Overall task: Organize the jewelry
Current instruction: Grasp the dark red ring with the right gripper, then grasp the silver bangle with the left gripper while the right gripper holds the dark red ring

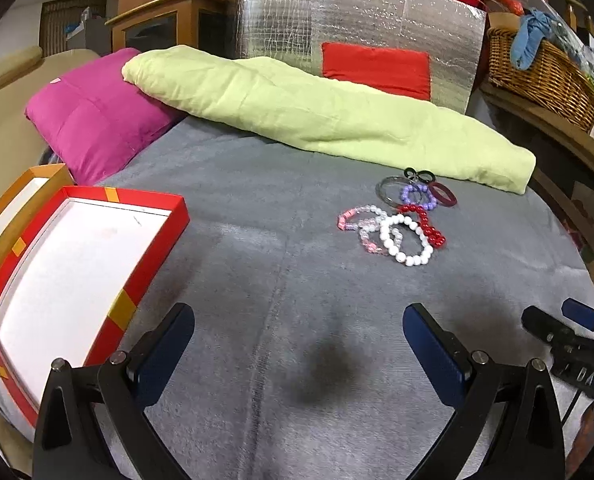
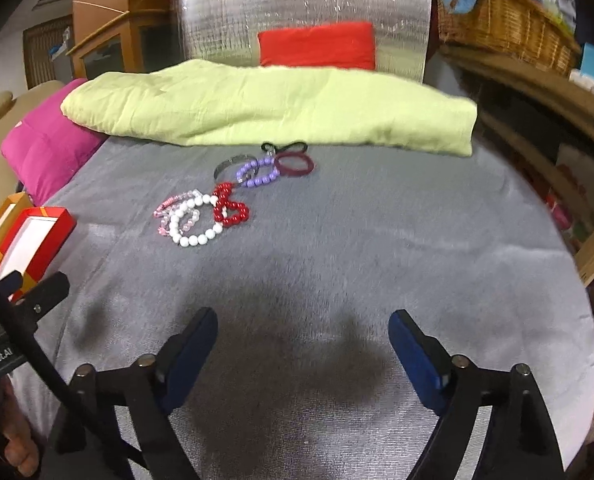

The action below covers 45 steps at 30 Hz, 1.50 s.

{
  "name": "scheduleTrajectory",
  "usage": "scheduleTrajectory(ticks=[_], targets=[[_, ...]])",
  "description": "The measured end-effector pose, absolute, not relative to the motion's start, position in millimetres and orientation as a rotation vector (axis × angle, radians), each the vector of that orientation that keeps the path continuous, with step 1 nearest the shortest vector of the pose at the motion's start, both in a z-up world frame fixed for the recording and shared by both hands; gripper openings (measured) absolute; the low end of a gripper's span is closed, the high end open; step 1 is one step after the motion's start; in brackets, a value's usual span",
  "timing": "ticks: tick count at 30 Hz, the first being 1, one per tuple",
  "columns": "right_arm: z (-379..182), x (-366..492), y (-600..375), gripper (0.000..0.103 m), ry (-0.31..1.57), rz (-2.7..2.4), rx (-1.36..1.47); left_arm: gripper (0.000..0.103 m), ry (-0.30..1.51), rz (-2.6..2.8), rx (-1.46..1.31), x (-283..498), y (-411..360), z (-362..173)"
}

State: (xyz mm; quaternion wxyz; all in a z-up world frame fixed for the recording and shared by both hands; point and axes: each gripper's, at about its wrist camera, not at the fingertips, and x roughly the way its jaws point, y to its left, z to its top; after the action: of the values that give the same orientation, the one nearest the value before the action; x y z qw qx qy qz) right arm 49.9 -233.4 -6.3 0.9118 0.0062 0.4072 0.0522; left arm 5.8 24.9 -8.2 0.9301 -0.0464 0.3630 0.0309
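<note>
A pile of jewelry lies on the grey blanket (image 1: 281,288): a white bead bracelet (image 1: 405,240), a red bead bracelet (image 1: 427,226), pink bracelets (image 1: 355,222), a purple bead bracelet (image 1: 417,196), a silver bangle (image 1: 389,190), a maroon ring (image 1: 443,195) and a black loop (image 1: 419,176). The pile also shows in the right wrist view, with the white bracelet (image 2: 195,220) and red bracelet (image 2: 231,208). A red-rimmed white tray (image 1: 77,264) lies at the left. My left gripper (image 1: 297,344) is open and empty, well short of the pile. My right gripper (image 2: 303,344) is open and empty.
A folded light-green quilt (image 1: 317,120) lies behind the jewelry, a magenta pillow (image 1: 93,116) to its left. A red cushion (image 1: 377,68) leans on a silver foil panel (image 1: 357,28). A wicker basket (image 1: 541,72) sits on a wooden shelf at right.
</note>
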Motion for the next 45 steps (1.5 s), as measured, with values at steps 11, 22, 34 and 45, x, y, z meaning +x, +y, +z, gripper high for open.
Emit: scheduleTrajectory(ticks=[11, 22, 34, 45], targets=[[-4, 183, -251, 0.057, 1.018, 0.096, 0.190, 0.103, 0.823, 0.033, -0.125, 16, 32, -12], [-24, 293, -236, 0.034, 1.148, 0.015, 0.216, 0.103, 0.863, -0.023, -0.151, 25, 24, -21], [-38, 233, -245, 0.004, 1.096, 0.087, 0.140, 0.103, 0.852, -0.009, -0.141, 25, 21, -24], [-51, 92, -270, 0.005, 1.017, 0.257, 0.263, 0.103, 0.899, -0.021, -0.095, 67, 4, -6]])
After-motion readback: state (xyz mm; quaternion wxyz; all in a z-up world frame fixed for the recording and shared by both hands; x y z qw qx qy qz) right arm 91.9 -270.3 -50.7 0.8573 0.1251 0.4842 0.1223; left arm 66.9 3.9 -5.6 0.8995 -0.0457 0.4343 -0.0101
